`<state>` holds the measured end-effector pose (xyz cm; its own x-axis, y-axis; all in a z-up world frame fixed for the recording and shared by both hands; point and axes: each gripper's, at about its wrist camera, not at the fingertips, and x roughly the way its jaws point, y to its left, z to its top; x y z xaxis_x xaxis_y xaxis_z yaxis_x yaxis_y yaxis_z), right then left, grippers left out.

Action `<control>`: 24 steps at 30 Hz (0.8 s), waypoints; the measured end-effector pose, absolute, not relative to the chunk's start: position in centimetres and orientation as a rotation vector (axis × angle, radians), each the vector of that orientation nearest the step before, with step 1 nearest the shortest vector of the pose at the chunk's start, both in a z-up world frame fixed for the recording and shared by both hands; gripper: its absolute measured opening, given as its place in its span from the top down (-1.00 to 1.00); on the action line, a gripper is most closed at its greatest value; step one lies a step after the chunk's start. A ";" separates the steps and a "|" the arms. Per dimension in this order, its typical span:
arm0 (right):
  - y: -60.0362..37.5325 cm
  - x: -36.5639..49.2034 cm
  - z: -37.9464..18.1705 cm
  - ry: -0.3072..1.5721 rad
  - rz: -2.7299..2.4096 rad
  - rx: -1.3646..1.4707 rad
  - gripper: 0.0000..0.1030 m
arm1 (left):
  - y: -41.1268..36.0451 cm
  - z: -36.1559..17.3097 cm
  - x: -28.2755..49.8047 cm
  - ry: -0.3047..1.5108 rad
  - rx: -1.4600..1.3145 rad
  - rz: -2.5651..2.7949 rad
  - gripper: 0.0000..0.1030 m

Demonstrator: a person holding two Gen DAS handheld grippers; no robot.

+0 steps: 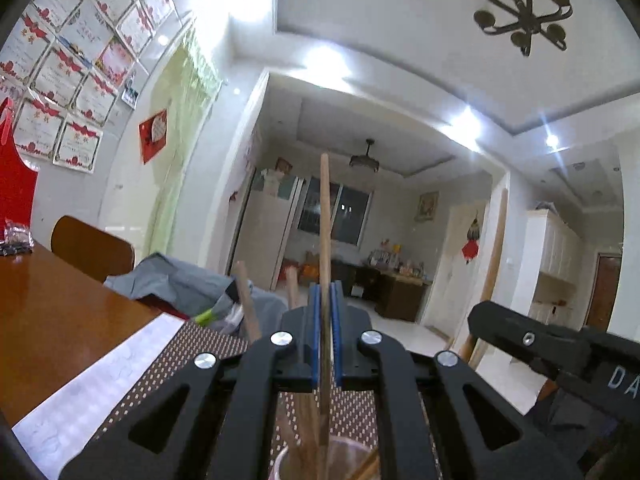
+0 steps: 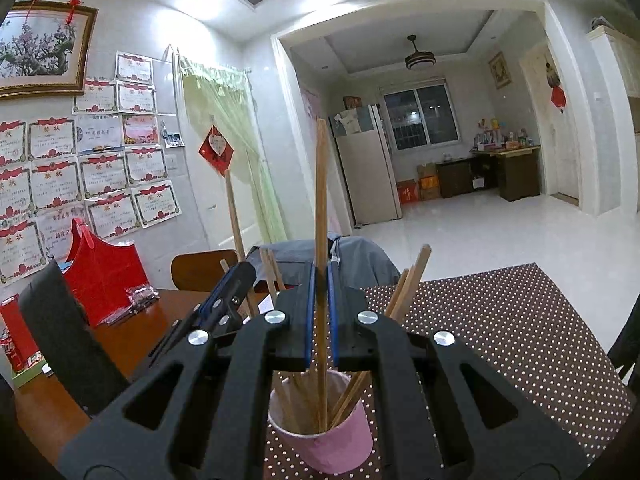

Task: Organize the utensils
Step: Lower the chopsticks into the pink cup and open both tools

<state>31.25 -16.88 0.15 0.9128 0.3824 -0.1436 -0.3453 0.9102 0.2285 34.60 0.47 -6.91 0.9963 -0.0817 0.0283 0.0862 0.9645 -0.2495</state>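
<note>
A pink cup (image 2: 332,440) stands on the dotted placemat (image 2: 500,340) and holds several wooden chopsticks (image 2: 404,292). My right gripper (image 2: 321,276) is shut on one upright chopstick (image 2: 321,200), whose lower end reaches into the cup. In the left wrist view my left gripper (image 1: 325,292) is shut on another upright chopstick (image 1: 325,208) above the cup's rim (image 1: 288,456). Each gripper shows in the other's view: the left gripper (image 2: 240,276) with its chopstick (image 2: 234,216) is on the left, the right gripper (image 1: 480,316) with its chopstick (image 1: 494,260) on the right. They hang side by side over the cup.
The placemat lies on a brown wooden table (image 2: 132,340). A red paper bag (image 2: 104,272) and a small packet (image 2: 140,296) sit at the table's back left. A dark upright object (image 2: 60,332) stands near left. A chair (image 1: 92,248) and grey cloth (image 1: 180,280) lie beyond the table.
</note>
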 end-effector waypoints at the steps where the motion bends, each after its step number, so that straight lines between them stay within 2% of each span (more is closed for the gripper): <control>1: -16.9 31.2 0.1 0.189 0.377 0.201 0.88 | 0.6 -6.9 34.4 -0.003 -0.254 -0.099 0.88; 3: -16.8 31.0 0.0 0.194 0.376 0.202 0.88 | 0.3 -6.9 33.9 0.015 -0.236 -0.110 0.81; 4: -16.8 30.8 0.0 0.195 0.375 0.202 0.88 | 0.2 -6.9 33.6 0.022 -0.225 -0.108 0.70; 5: -16.8 30.7 -0.1 0.197 0.375 0.202 0.88 | 0.2 -6.8 33.2 0.031 -0.219 -0.104 0.46; 8: -16.7 30.2 -0.2 0.207 0.374 0.198 0.88 | 0.4 -6.4 32.2 0.042 -0.212 -0.106 0.41; 10: -16.6 30.1 -0.3 0.215 0.371 0.197 0.87 | 0.4 -6.1 31.7 0.060 -0.203 -0.095 0.32; 16: -16.3 29.4 -0.6 0.231 0.361 0.188 0.87 | 1.1 -5.3 30.5 0.121 -0.175 -0.054 0.27; 20: -15.9 29.4 -0.9 0.247 0.355 0.180 0.87 | 1.6 -4.8 29.6 0.142 -0.154 -0.030 0.08; 24: -15.3 29.4 -1.4 0.270 0.348 0.171 0.87 | 1.7 -4.6 29.4 0.175 -0.131 -0.029 0.05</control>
